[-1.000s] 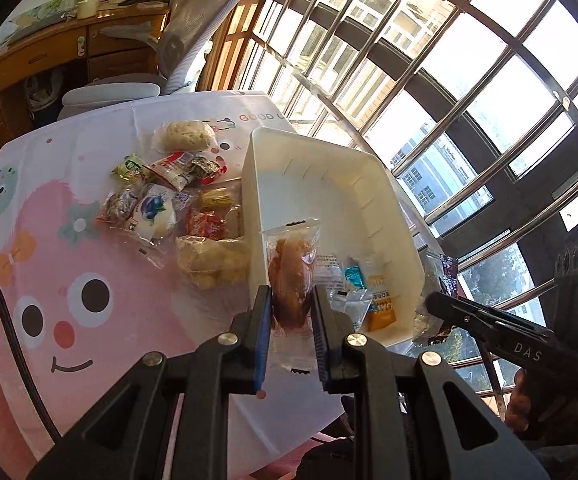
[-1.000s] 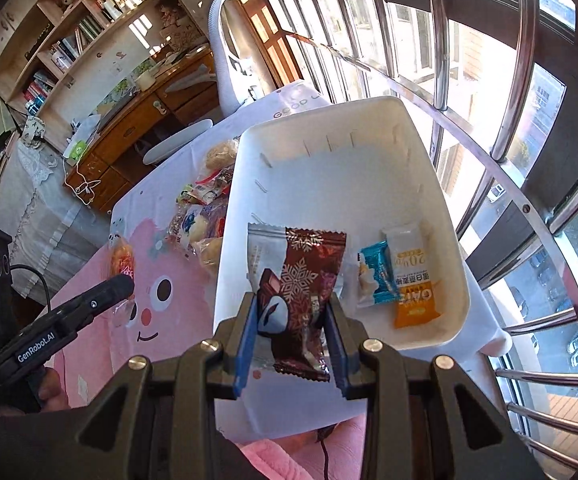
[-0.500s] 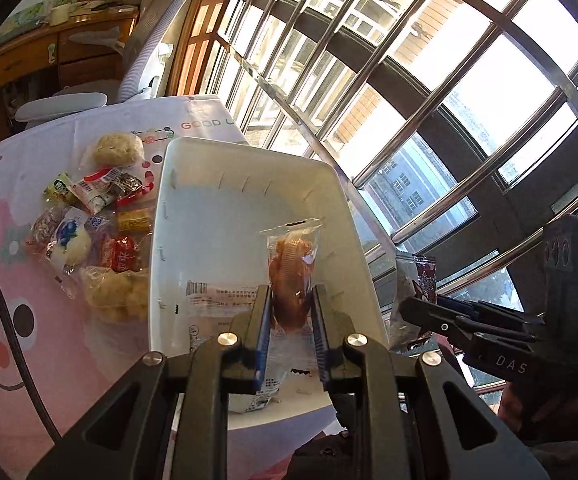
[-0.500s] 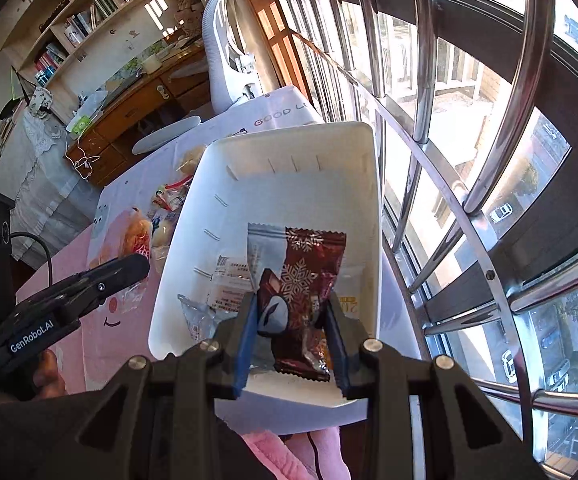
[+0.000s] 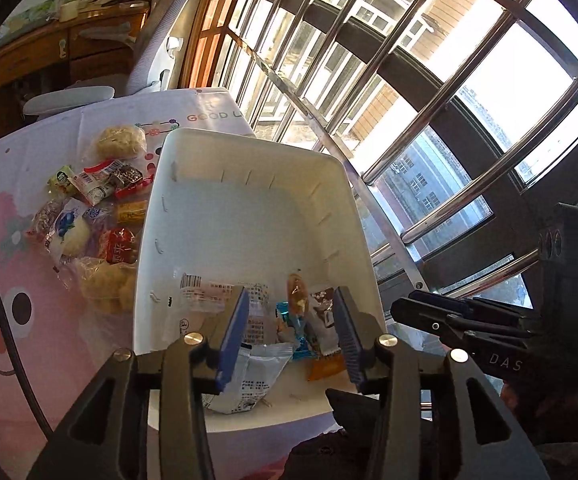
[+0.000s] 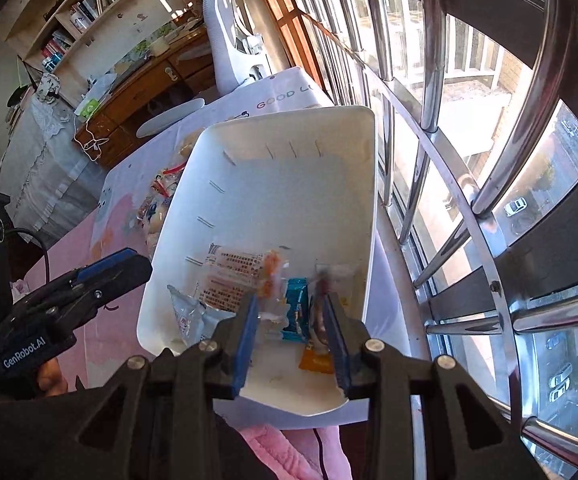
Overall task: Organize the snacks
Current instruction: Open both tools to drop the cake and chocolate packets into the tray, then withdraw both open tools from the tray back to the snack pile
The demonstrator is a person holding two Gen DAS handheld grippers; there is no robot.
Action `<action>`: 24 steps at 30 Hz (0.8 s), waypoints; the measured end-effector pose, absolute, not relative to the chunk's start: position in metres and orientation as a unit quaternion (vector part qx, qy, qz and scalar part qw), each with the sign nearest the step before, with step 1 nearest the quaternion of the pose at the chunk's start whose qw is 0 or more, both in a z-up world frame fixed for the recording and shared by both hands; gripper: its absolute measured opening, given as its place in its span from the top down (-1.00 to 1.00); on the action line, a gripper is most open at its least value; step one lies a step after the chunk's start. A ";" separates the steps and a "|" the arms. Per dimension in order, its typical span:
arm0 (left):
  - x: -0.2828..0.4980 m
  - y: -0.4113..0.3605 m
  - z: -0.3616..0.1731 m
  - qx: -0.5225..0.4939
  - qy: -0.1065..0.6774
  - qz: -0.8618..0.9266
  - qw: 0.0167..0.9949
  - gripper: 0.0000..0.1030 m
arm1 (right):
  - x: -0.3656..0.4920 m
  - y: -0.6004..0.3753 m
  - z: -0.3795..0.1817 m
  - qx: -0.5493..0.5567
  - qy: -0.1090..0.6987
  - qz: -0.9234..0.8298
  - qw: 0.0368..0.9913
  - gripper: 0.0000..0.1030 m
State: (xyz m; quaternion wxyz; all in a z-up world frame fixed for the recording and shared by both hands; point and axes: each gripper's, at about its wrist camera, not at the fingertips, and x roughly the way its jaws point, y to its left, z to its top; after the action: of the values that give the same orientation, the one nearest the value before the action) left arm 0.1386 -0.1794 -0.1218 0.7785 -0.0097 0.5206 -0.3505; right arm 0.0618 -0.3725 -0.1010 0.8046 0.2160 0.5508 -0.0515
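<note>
Left gripper (image 5: pixel 289 332) jaws are opening over the bin (image 5: pixel 245 152); the bread packet (image 5: pixel 297 298) is let go, nothing pressed by the pads. Right gripper (image 6: pixel 291 330) jaws are opening too; the brown packet (image 6: pixel 321 312) is blurred between them, contact cannot be told. Jaws should be spread fully before lifting, so film is not snagged. Bin: white, smooth, slotted walls. Wrappers: crinkly, glossy. Loose snacks (image 5: pixel 89 216) wait beside it on the cloth (image 5: pixel 5 320).

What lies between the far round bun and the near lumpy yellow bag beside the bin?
Left wrist view: small packets, including a red-and-white wrapper, a blue-printed bun and a red packet.
</note>
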 end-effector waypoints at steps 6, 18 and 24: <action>0.136 -0.165 -0.127 -0.001 0.537 -0.317 0.782 -0.16 | 0.069 -0.362 -0.108 0.216 0.563 -0.029 0.798 0.27; 0.124 -0.113 -0.143 0.009 0.570 -0.258 0.780 -0.27 | 0.077 -0.318 -0.129 0.222 0.596 0.008 0.771 0.15; 0.123 -0.072 -0.149 -0.008 0.577 -0.240 0.780 -0.27 | 0.080 -0.291 -0.133 0.222 0.603 0.008 0.766 0.11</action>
State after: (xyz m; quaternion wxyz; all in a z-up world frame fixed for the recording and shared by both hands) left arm 0.1226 -0.0723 -0.1487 0.7802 -0.0082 0.5775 -0.2402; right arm 0.0804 -0.2911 -0.1329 0.7664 0.2218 0.6028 0.0078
